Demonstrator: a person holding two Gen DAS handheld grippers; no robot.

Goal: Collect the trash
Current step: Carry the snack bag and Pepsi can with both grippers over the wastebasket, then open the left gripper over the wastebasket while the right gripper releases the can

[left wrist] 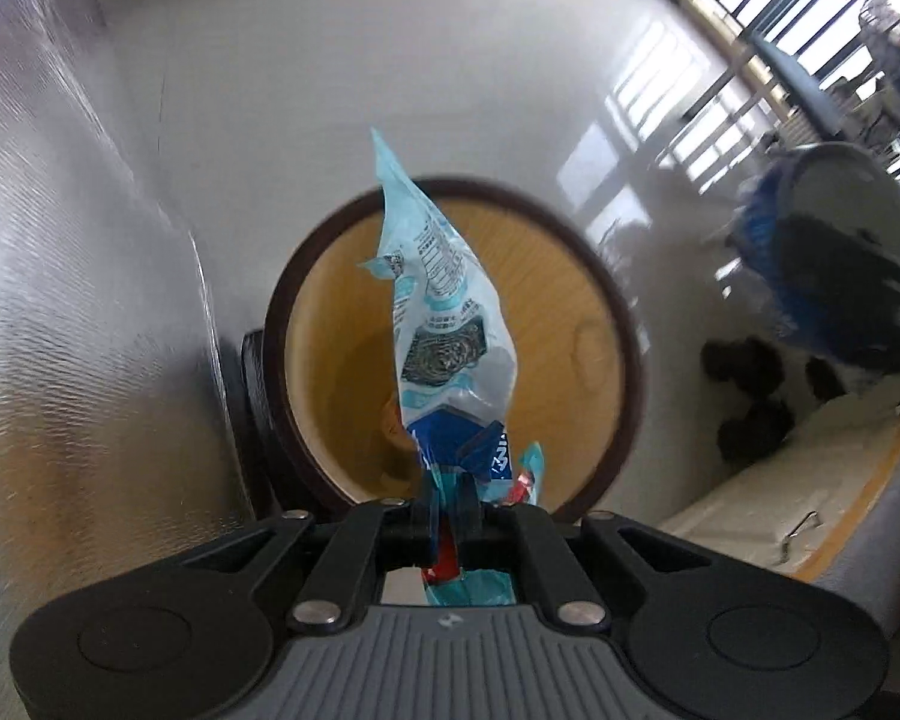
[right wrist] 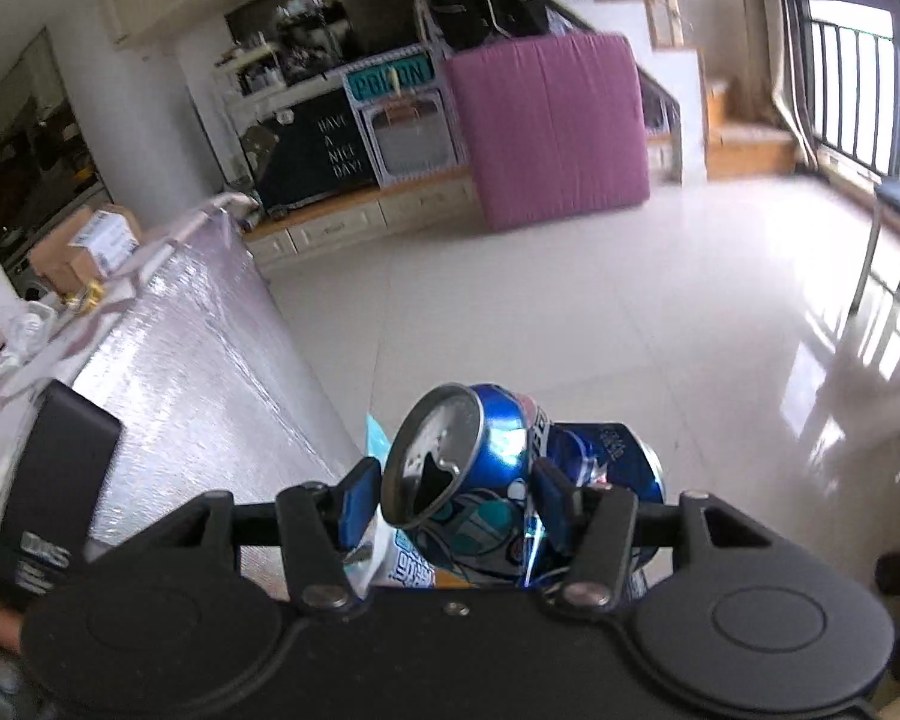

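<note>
My left gripper (left wrist: 448, 489) is shut on a light-blue plastic wrapper (left wrist: 444, 324) that sticks up from its fingers, right above the open mouth of a round wooden bin (left wrist: 588, 294) with a dark rim. My right gripper (right wrist: 453, 501) is shut on a crushed blue soda can (right wrist: 468, 468), its opened top facing the camera. The right gripper with the can also shows blurred at the right edge of the left wrist view (left wrist: 810, 252). A corner of the wrapper shows under the can (right wrist: 378, 438).
A table covered in silver foil (left wrist: 60, 300) stands at the left, next to the bin. On it lie a black box (right wrist: 48, 492) and cardboard boxes (right wrist: 90, 240). A pink mattress (right wrist: 552, 126) leans across the glossy white floor. Window bars are at the right.
</note>
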